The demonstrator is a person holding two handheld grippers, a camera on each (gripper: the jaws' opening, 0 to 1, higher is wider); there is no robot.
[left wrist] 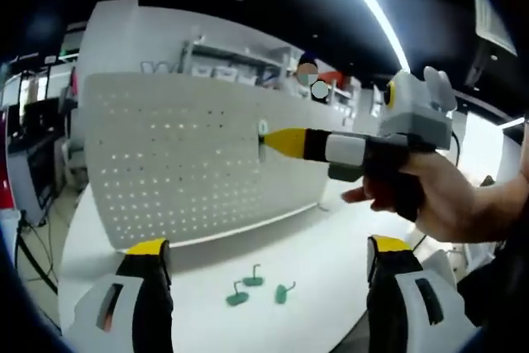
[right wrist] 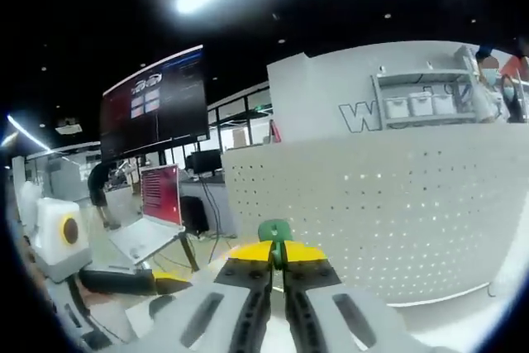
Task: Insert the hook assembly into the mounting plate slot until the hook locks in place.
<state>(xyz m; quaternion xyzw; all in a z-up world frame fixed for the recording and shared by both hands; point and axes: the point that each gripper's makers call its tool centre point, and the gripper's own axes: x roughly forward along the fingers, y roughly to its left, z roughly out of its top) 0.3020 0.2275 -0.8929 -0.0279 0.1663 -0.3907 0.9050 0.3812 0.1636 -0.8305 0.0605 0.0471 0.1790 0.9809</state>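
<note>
Right gripper (right wrist: 278,264): jaws clenched on a green hook (right wrist: 274,231), whose top pokes out just above the yellow tips. Seen from the left gripper view, same right gripper (left wrist: 266,141) held level in a hand (left wrist: 450,196), yellow tips pressed against the pegboard (left wrist: 190,163), a bit of green hook (left wrist: 263,128) showing right at the board face. Whether seated in a hole: cannot tell.

Left gripper (left wrist: 269,255): released, jaws wide apart and empty, hovering over the white table (left wrist: 331,254) and well short of the board.

On the table between those jaws: three spare green hooks (left wrist: 254,277) (left wrist: 238,295) (left wrist: 284,291), lying loose and close together, near the foot of the pegboard.

Pegboard upright on the table, white, rows of small holes lit from behind. In the right gripper view, pegboard (right wrist: 397,212) right of and behind the tips.

Farther out: shelves with bins (right wrist: 421,101) against a white wall, a dark screen (right wrist: 153,101) and a laptop (right wrist: 153,204) to the left, a person (right wrist: 101,192) standing beyond.
</note>
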